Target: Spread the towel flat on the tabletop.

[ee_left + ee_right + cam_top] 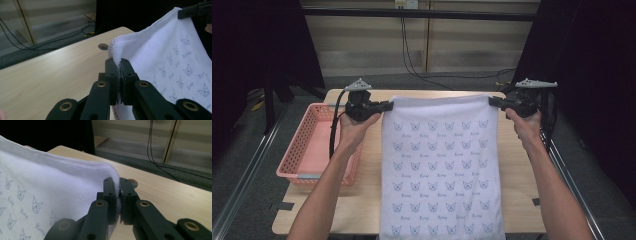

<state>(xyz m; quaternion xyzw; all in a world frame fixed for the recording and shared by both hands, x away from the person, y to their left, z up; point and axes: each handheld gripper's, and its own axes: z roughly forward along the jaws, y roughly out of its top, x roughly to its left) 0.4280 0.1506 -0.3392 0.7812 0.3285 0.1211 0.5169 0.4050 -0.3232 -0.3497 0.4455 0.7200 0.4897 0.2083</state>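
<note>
Fingers (112,75) of left gripper (388,105) and right gripper (492,101) clamp towel (442,160) top corners, upper centre; cloth hangs spread taut above table (362,200), likely for folding; basket (312,145) left.

The towel (442,165) is soft white terry cloth, matt and slightly fuzzy, with a stitched hem and a printed pattern. The tabletop (362,200) is pale wood-grain laminate with a smooth, faint sheen. The basket (307,145) is pink perforated plastic. Each hand-held gripper's jaws are matt black plastic with brass-coloured rivets.
</note>
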